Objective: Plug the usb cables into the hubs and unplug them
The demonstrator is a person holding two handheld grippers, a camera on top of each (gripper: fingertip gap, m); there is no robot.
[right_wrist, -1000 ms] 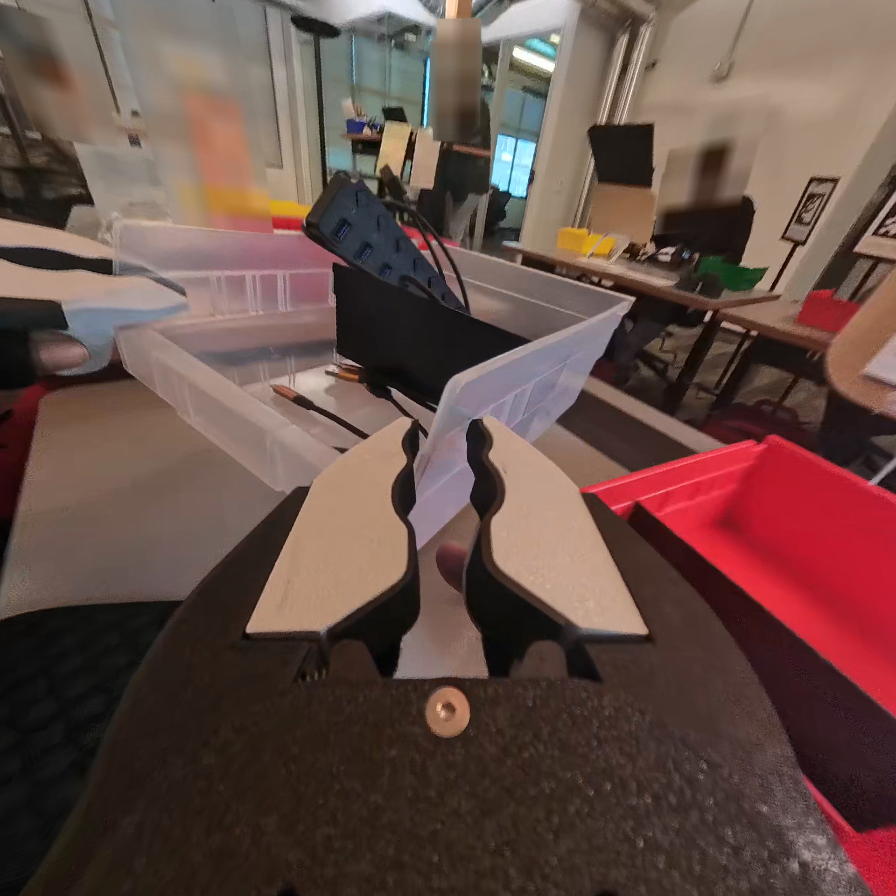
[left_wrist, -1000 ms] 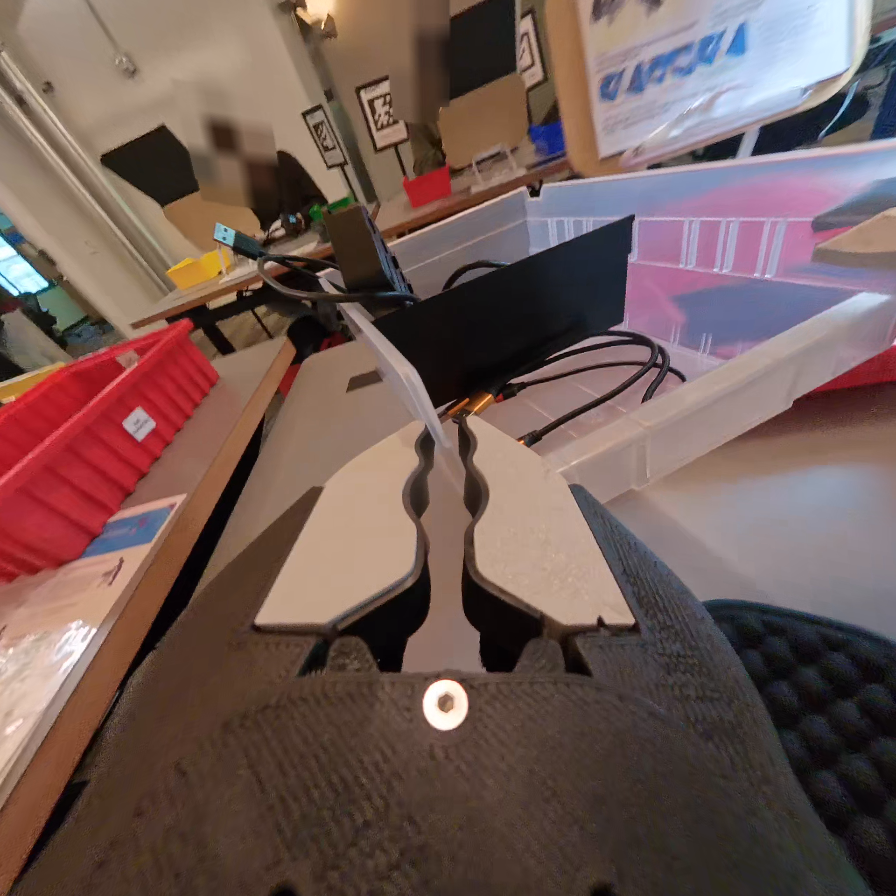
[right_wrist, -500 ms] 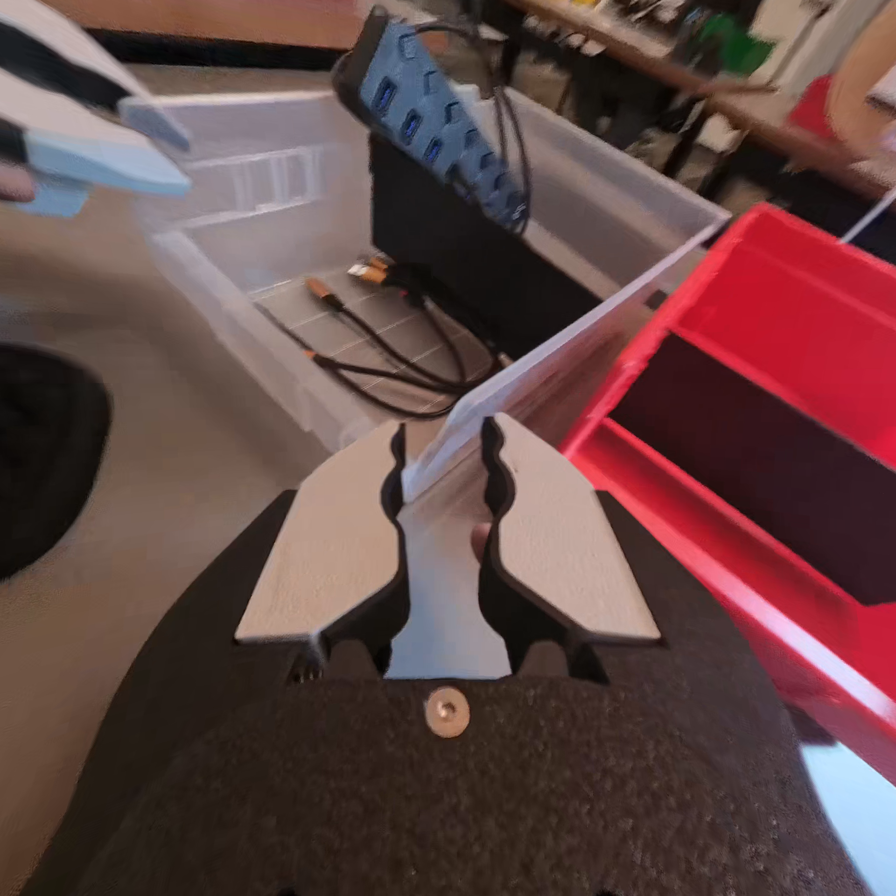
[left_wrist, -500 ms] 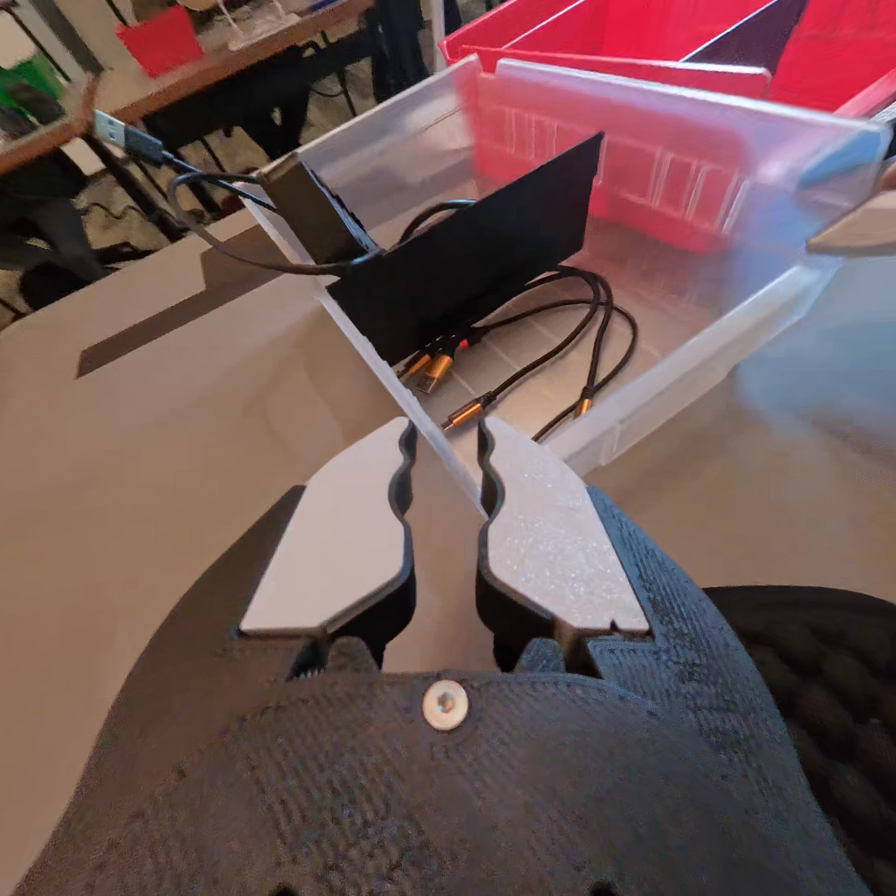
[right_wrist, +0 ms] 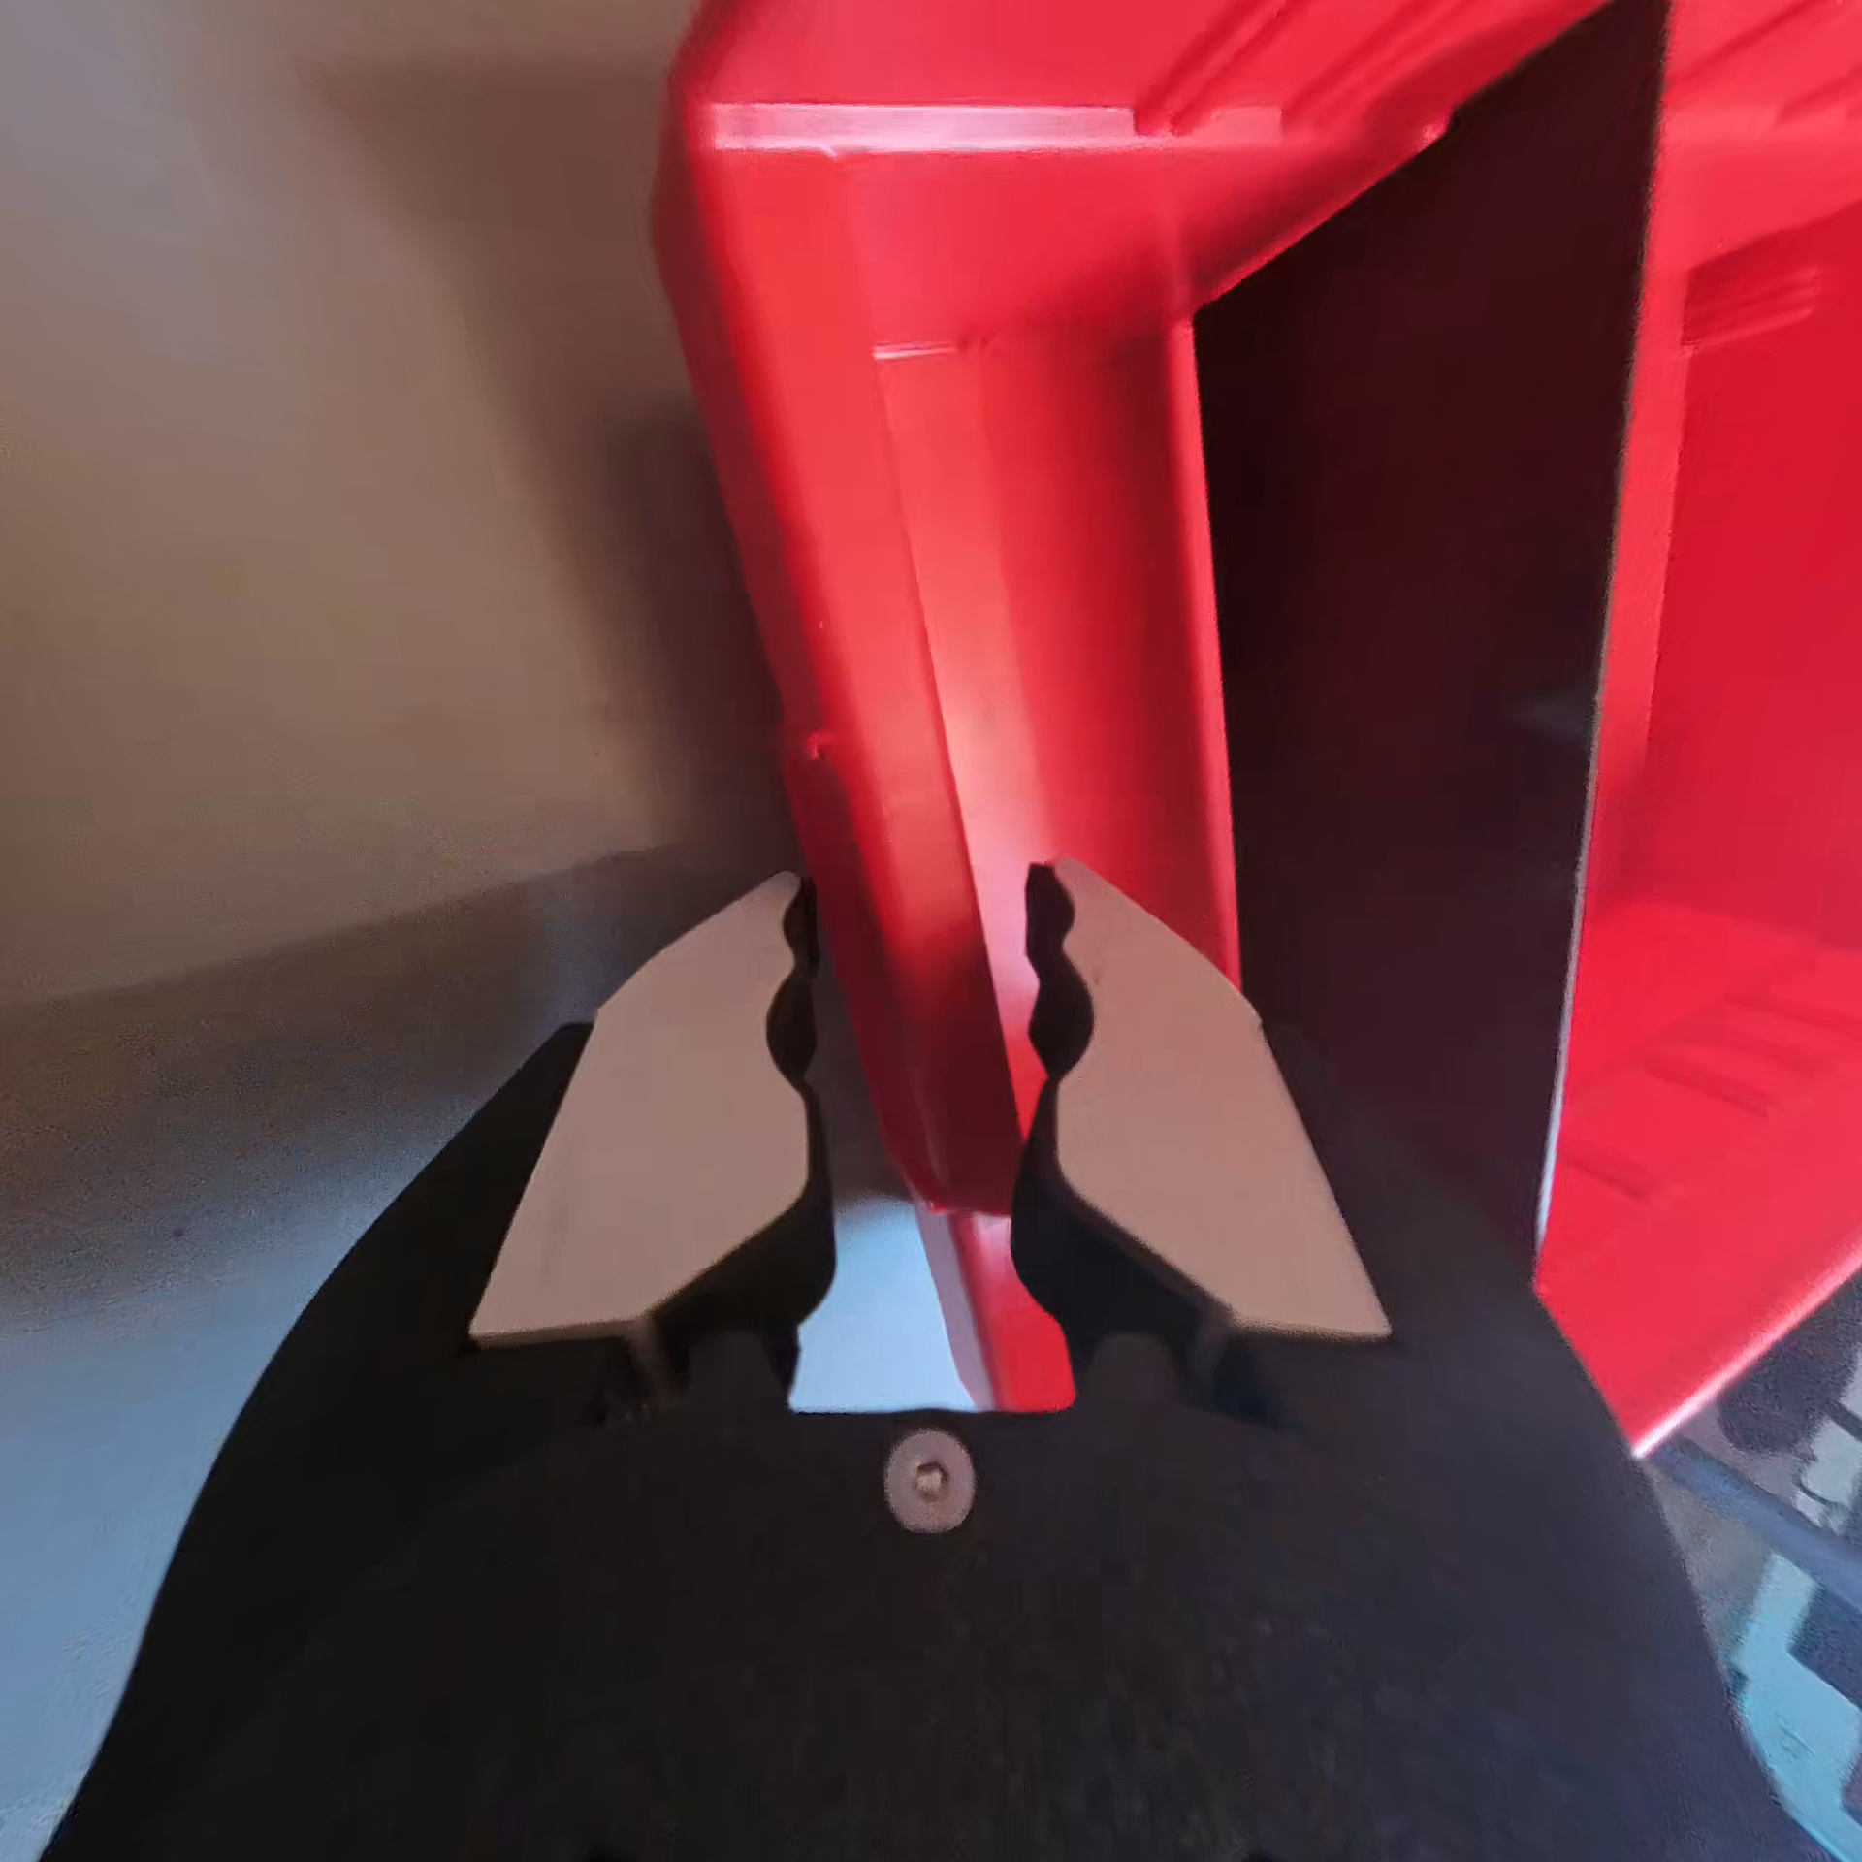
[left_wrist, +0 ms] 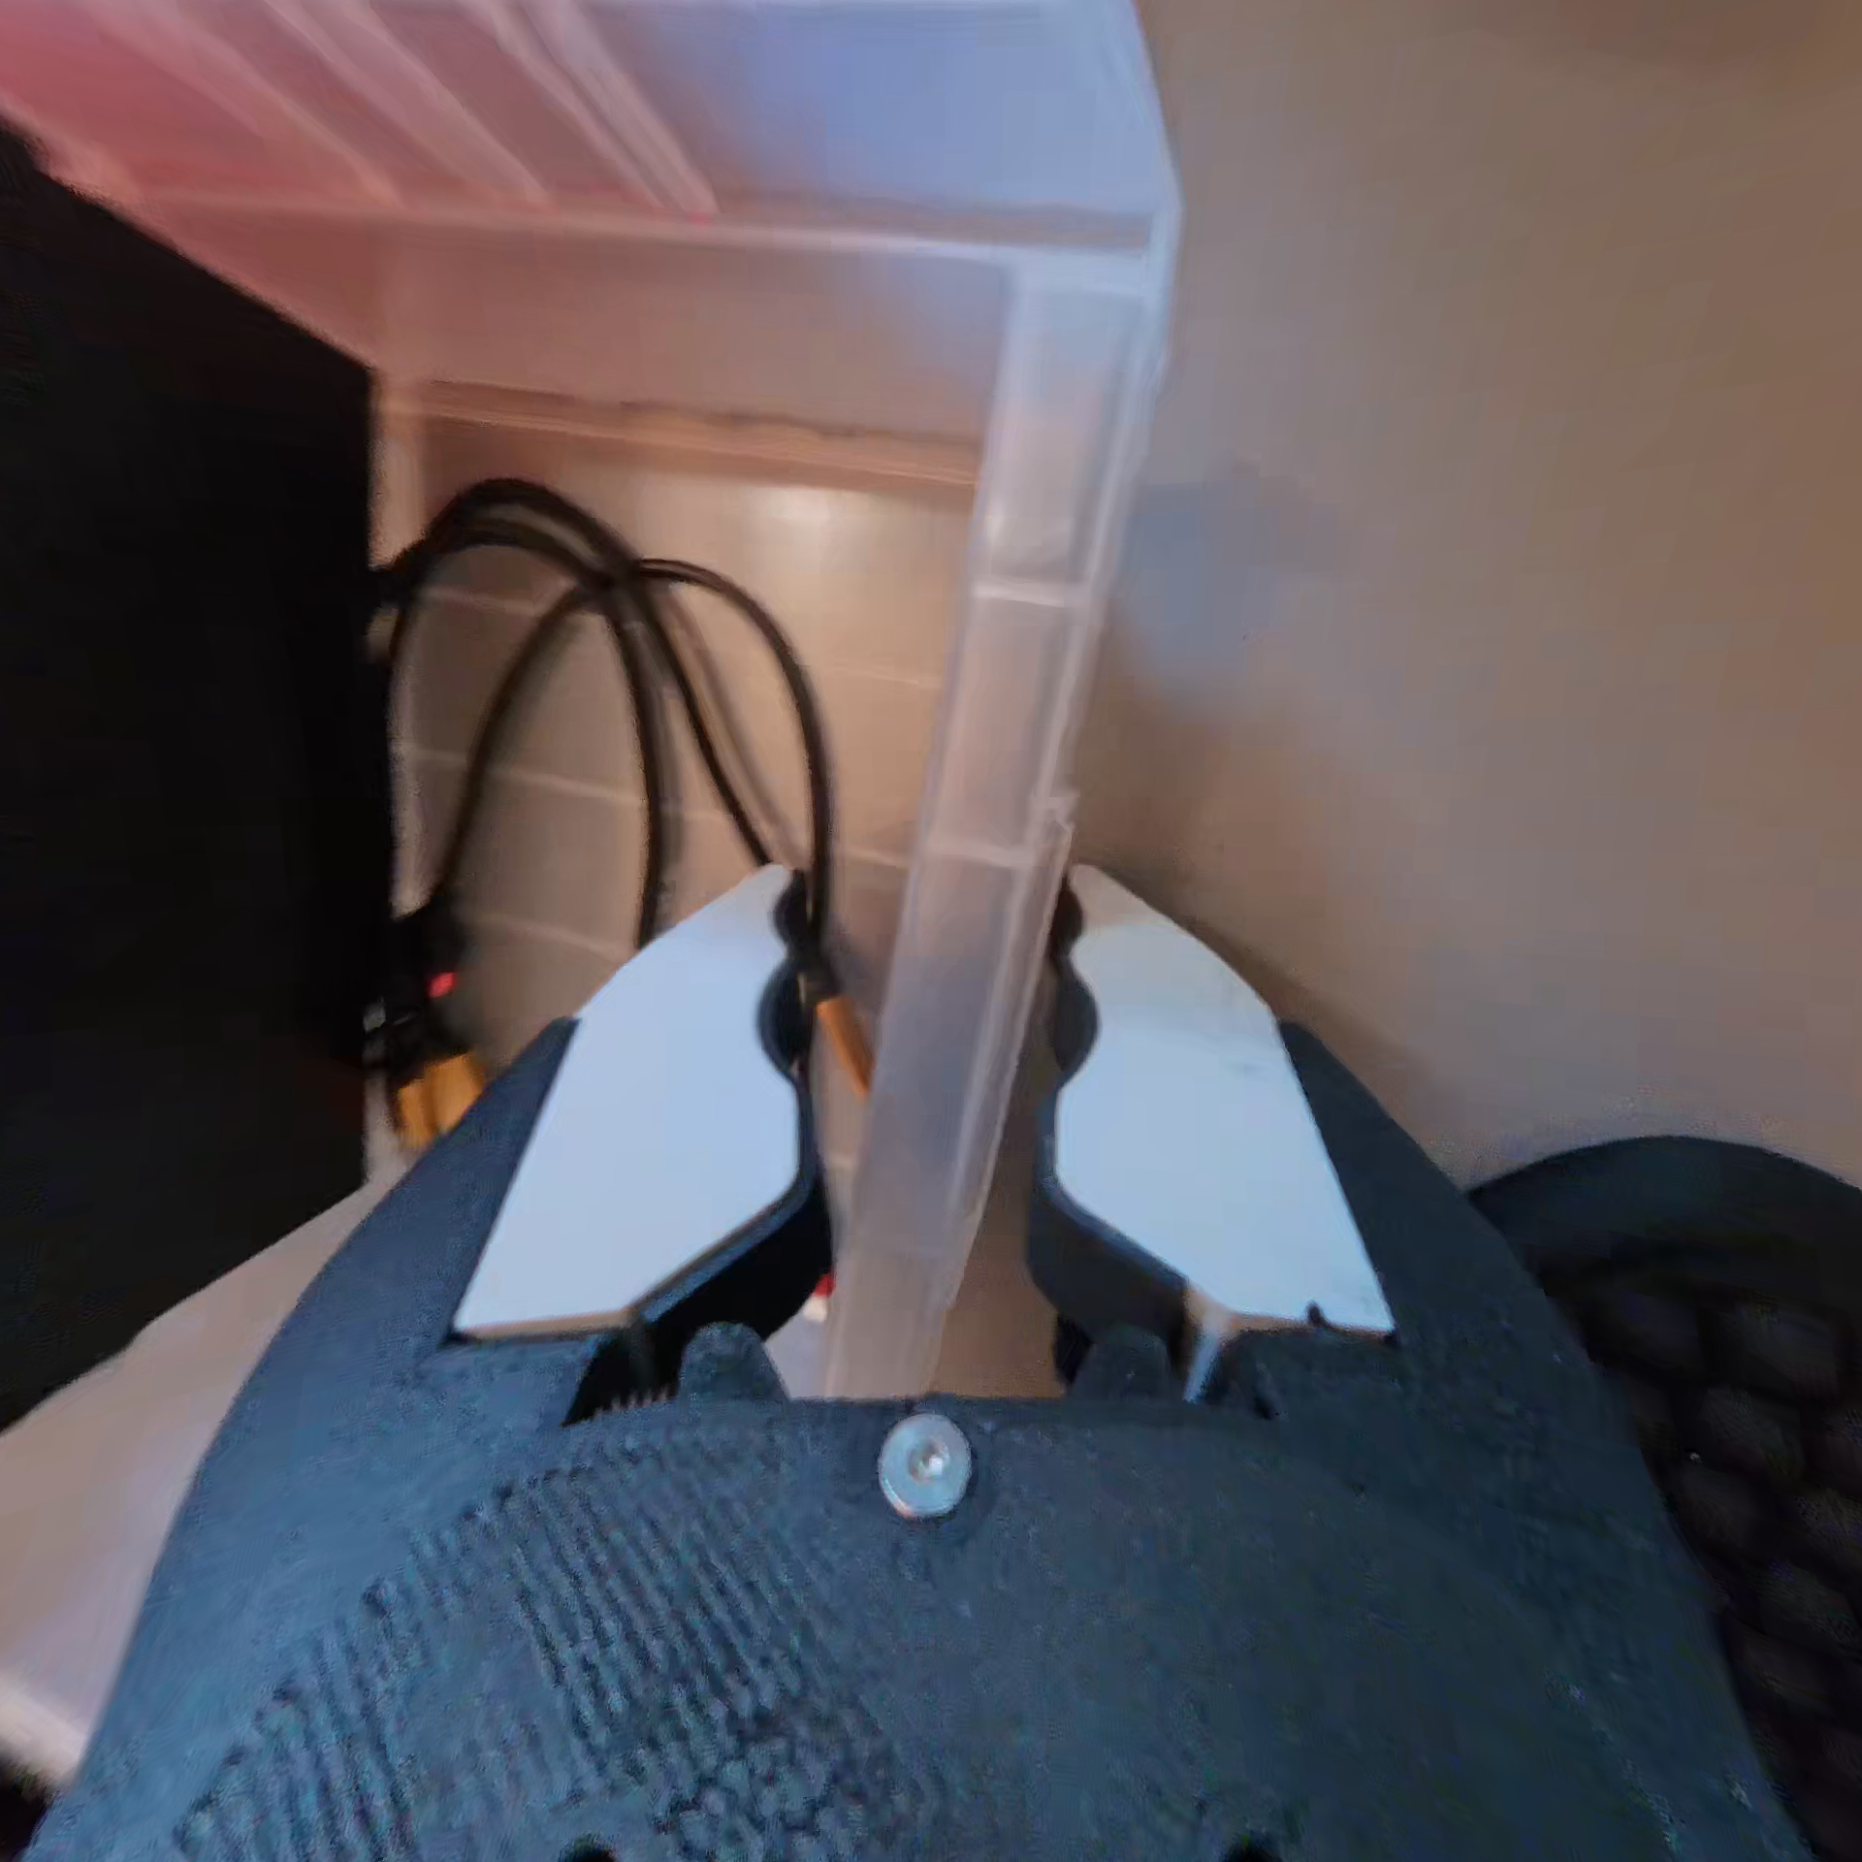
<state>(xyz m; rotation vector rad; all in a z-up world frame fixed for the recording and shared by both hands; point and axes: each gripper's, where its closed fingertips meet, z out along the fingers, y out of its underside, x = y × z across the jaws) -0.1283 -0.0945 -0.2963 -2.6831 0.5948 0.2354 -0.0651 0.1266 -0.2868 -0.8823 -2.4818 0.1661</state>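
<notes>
Fingers (left_wrist: 695, 1088) of left gripper (left_wrist: 932, 887) straddle clear bin (left_wrist: 1018, 806) wall, apart, likely releasing; cables (left_wrist: 625, 645) inside. Right gripper (right_wrist: 917, 882) apart around red bin (right_wrist: 907, 605) wall.

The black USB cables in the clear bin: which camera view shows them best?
The left wrist view: the black USB cables loop inside the clear bin, beside the left claw. The right wrist view shows none, only a red bin.
</notes>
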